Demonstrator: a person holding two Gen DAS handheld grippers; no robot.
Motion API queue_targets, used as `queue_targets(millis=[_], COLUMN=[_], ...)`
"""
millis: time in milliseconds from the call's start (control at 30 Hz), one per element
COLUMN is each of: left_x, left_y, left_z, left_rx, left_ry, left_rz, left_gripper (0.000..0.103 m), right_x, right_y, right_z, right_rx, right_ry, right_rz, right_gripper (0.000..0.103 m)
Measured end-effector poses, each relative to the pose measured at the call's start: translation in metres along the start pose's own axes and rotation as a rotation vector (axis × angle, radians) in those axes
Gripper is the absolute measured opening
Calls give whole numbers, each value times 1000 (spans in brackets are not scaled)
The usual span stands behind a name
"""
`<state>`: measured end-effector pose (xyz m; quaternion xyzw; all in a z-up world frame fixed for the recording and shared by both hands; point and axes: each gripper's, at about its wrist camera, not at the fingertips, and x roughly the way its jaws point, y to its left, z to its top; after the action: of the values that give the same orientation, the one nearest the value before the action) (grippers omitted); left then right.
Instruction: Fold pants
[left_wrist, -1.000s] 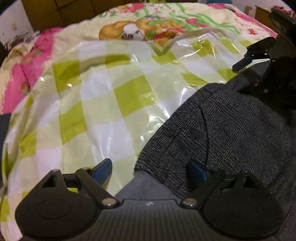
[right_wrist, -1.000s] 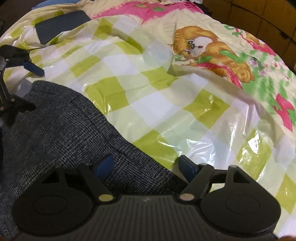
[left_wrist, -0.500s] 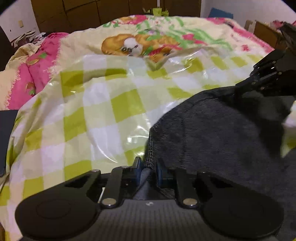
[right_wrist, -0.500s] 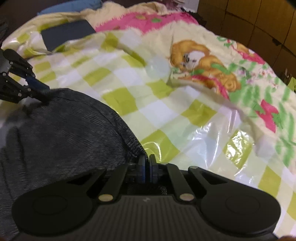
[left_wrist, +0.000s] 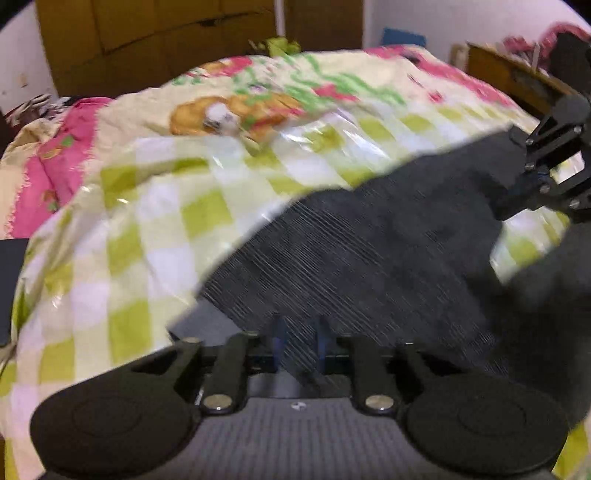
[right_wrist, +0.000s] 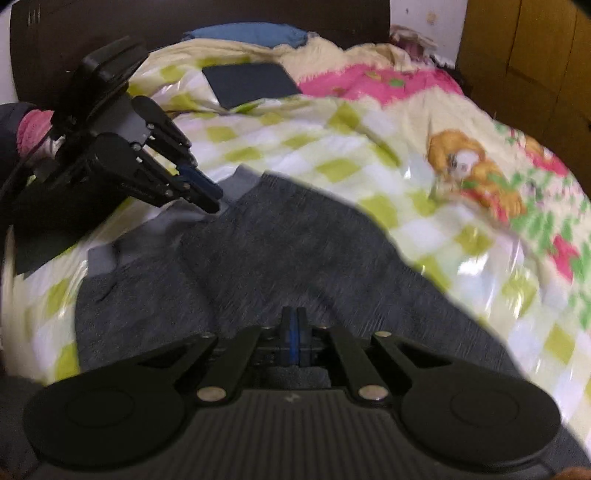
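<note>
Both tools gripped the pants (right_wrist: 295, 251): left tool (left_wrist: 299, 341) easing slightly apart around fabric, right tool (right_wrist: 294, 332) clamped together. Lifting evenly above the bed (left_wrist: 155, 206) would keep the fold straight.

The pants (right_wrist: 280, 251) lie on a plastic sheet (left_wrist: 155, 206) spread over the bed (left_wrist: 369, 74). Beyond the sheet lies a printed blanket (right_wrist: 480, 166). A flat pad (right_wrist: 251, 83) rests near the sheet's far edge, a wardrobe (left_wrist: 166, 40) behind the bed.
</note>
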<state>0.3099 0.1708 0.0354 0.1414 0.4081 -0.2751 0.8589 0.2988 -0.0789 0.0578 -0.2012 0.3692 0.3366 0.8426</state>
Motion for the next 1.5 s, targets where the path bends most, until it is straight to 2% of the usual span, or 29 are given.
queue_targets(millis=[33,67,100,167,233,300,367,433,500,567,633,667,700,733,800,900,967,1133,1300,1400,1500], left_x=[2,8,14,30,46,59,70,82,91,94,95,94,91,89,78,49,26,-19,-66,-96,-109], left_y=[8,17,26,40,52,62,61,55,56,60,56,53,51,48,41,41,37,-2,-44,-74,-84], left_z=[2,5,8,14,17,17,14,8,5,4,2,2,3,4,5,2,-1,-16,-54,-80,-105], left_rx=[-11,-12,-6,13,2,-43,-36,-11,-34,-86,-90,-90,-91,-86,-60,-79,-87,-34,-10,51,28], left_ry=[-8,-6,-3,7,23,56,92,137,155,155,155,158,160,163,160,122,88,61,76,96,106], left_rz=[6,20,47,122,133,56,1,-13,0,0,18,25,23,23,35,25,-7,-58,-116,-116,-97], left_gripper=[49,59,71,84,85,85,85,88,97,99,98,93,85,81,57,40,33,32,32,32,32], right_x=[9,18,29,56,88,112,130,144,153,156,152,148,143,139,124,88,64,1,-48,-70,-72], right_y=[-9,-20,-32,-53,-76,-91,-101,-111,-117,-121,-118,-115,-111,-106,-97,-79,-65,-12,57,93,125], right_z=[6,13,18,22,26,24,20,14,9,4,3,3,4,5,5,9,11,0,-35,-55,-73], right_rx=[-4,0,-2,-11,49,83,94,144,182,226,241,239,233,218,188,169,149,96,76,86,87], right_ry=[-4,-18,-23,-9,50,80,89,95,104,113,124,130,145,172,167,122,101,79,136,175,194], right_rz=[-20,-37,-39,-41,-20,0,18,56,61,64,69,78,75,58,39,50,58,94,151,196,264], right_gripper=[14,32,55,67,67,67,67,67,72,72,60,43,21,8,7,7,7,7,7,7,7])
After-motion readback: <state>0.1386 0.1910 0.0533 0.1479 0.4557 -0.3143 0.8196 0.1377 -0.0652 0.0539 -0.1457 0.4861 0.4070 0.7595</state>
